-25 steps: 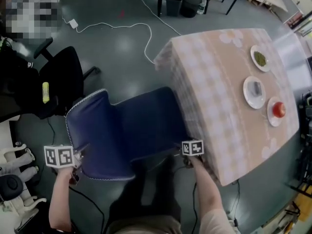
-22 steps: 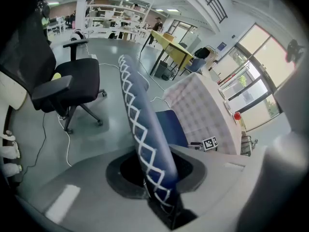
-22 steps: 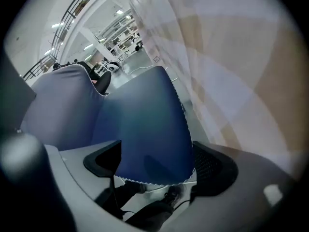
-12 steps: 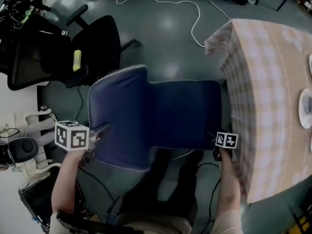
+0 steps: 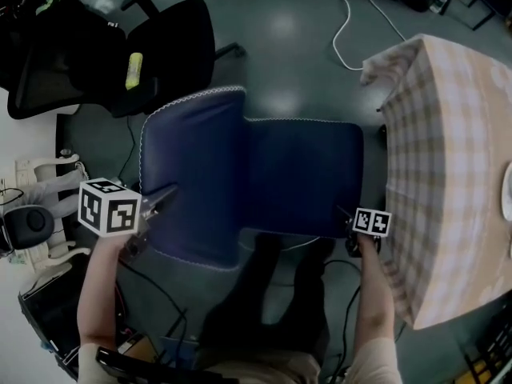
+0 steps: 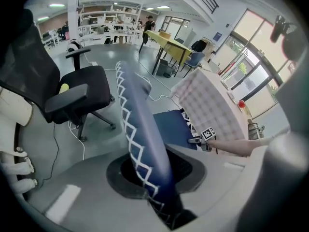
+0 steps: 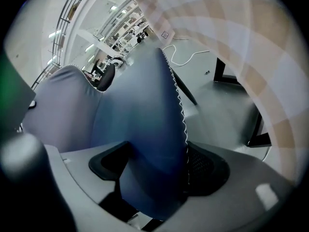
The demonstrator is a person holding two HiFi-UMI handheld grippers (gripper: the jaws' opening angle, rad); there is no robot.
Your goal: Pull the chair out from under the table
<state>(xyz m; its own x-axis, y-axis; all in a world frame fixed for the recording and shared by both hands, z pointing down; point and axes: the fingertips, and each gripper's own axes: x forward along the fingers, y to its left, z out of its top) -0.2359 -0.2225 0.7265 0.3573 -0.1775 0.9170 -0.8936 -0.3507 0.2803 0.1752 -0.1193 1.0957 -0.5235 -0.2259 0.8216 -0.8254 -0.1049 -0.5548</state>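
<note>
Blue chair [image 5: 264, 178] stands on the floor, its seat clear of the checked worktop [image 5: 448, 150] and its front edge just beside the hanging cloth. Left claw [image 5: 164, 197] is clenched on the backrest rim. Right claw [image 5: 346, 214] has just been closing onto the seat corner between its jaws. If that soft edge slips free, the chair could swing, and its back could strike the black office chair [image 5: 164, 42] behind
</note>
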